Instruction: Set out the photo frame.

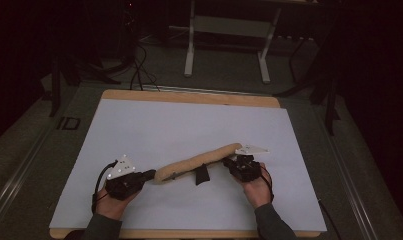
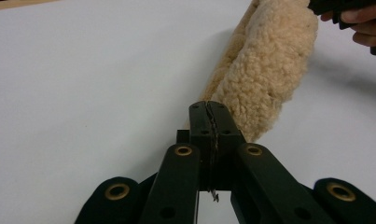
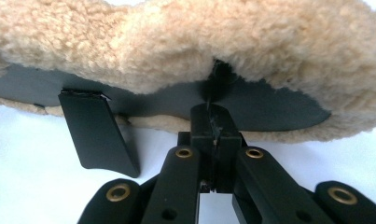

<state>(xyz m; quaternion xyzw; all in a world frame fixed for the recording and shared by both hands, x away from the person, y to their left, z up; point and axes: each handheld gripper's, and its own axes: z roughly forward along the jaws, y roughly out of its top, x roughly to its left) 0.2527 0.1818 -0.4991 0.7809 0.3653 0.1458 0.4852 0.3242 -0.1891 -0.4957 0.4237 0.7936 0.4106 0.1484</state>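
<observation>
Claws both clamped on fleece pad (image 1: 198, 161): left claw (image 1: 150, 174), right claw (image 1: 229, 161); black strap (image 1: 202, 174) dangling between.

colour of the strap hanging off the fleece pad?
Black. The strap hangs from the tan fleece pad's dark underside; the right gripper view shows it best.

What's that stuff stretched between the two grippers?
In the high view, a long tan fleece pad with a black strap tab spans from left gripper to right gripper.
</observation>
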